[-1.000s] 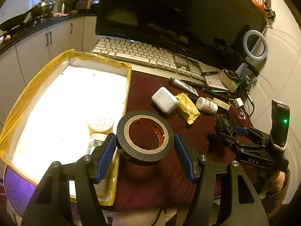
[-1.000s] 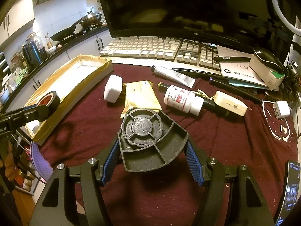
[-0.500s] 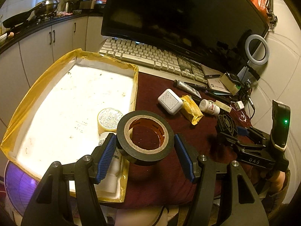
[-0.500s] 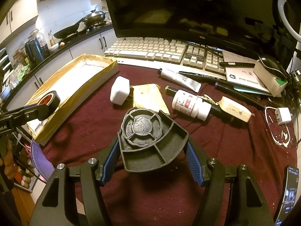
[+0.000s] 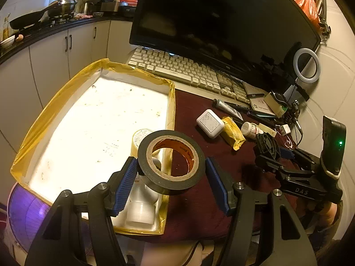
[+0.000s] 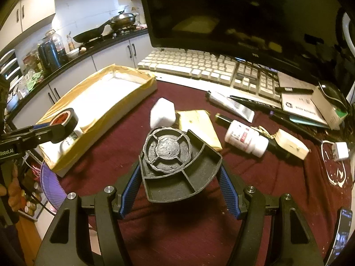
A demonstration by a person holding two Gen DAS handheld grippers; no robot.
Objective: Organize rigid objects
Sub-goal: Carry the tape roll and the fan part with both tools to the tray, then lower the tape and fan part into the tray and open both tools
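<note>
Left gripper (image 5: 170, 177): jaws clamped on a roll of black tape (image 5: 170, 160), blue pads pressing its outer rim on both sides; the roll is held above the near right corner of the tray, partly over the maroon cloth
Right gripper (image 6: 179, 184): jaws closed on a black fan housing (image 6: 179, 164), a pad against each side; it hangs above the cloth, off the tabletop
Tray (image 5: 40, 133): white foam box edged in yellow tape, on the left part of the tabletop; white containers (image 5: 142, 210) lie in its near right corner, a round yellowish lid (image 5: 138, 136) just behind them
Cloth (image 6: 266, 188): maroon; a white adapter (image 6: 162, 112), a yellow packet (image 6: 197, 124) and a white pill bottle (image 6: 246, 138) lie near its middle, close together; a cream block (image 6: 290, 144) just right of the bottle
Far edge: keyboard (image 6: 199, 66); dark monitor (image 6: 233, 11) behind it
</note>
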